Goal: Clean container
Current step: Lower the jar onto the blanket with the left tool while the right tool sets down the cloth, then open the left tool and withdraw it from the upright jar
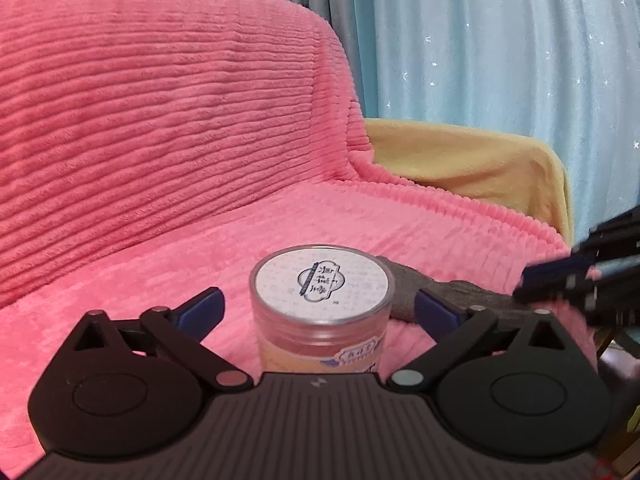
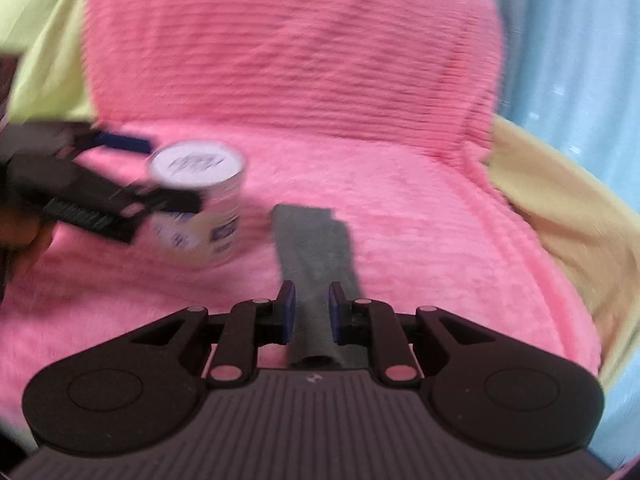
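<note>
Jar [image 1: 320, 312] standing upright, light, rigid, slick plastic | we are keeping left gripper [image 1: 316, 304] spread wide around it, untouching | right gripper [image 2: 312, 312] clamping soft grey cloth [image 2: 316, 248] at jar's 3 o'clock | we are judging mid-wall the best hold.

Between our left gripper's [image 1: 318, 306] fingers stands the container [image 1: 320, 320]; its white lid [image 1: 321, 279] bears a dark emblem with Chinese characters we cannot read.
</note>
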A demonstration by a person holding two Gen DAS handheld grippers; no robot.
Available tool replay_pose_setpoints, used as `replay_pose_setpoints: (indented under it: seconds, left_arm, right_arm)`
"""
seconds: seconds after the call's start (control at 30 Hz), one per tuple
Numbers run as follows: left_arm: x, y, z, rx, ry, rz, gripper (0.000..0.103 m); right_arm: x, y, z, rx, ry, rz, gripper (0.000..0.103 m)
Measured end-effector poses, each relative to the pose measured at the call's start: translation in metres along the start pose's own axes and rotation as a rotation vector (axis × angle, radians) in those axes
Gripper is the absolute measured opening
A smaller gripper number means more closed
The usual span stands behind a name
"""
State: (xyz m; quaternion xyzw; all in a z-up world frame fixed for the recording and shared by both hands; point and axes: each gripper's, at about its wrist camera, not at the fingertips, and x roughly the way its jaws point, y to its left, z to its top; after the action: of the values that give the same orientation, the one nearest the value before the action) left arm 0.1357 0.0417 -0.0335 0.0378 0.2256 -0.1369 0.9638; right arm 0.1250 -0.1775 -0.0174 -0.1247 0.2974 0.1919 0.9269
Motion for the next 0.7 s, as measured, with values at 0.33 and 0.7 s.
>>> replay_pose_setpoints:
  seconds: [0.33,0.7]
  left_arm:
    - [-0.017,-0.008,-0.006,-0.056,0.153,0.065,0.103]
    - [-0.016,-0.019,-0.013,-0.118,0.234,0.055,0.103]
  right_arm:
    - [-0.012,-0.025,-0.022,0.442,0.007,0.028,0.015]
    - [-0.017,0.001,-0.041,0.398,0.089,0.024,0.015]
